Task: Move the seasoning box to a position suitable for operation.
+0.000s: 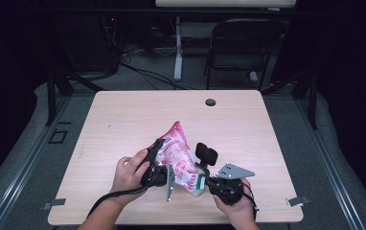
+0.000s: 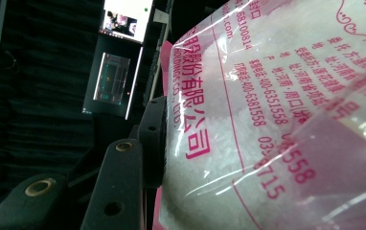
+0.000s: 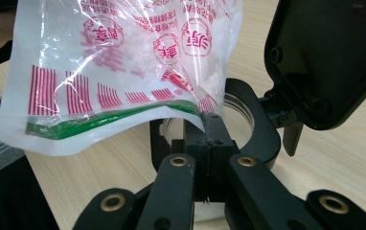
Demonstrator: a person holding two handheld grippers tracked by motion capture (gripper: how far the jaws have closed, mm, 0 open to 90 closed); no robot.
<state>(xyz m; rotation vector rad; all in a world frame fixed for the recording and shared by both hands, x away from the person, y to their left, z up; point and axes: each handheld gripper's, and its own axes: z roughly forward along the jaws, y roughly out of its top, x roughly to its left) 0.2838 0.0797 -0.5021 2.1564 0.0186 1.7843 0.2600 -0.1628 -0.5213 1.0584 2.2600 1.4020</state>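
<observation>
Bag (image 1: pixel 178 158) of white grains is held above the table's (image 1: pixel 123 120) near edge: left gripper (image 1: pixel 154 165) clamps its side, right gripper (image 3: pixel 209 139) pinches its lower corner. A black-lidded clear jar (image 3: pixel 248 120) stands just behind the right gripper, beneath the bag. Red print reads "400-6351558" (image 2: pixel 267 96); a green stripe (image 3: pixel 104 122) crosses the bottom.

The bag (image 2: pixel 277 120) runs off the picture's edges and hides one jaw of the left claw (image 2: pixel 162 143).
</observation>
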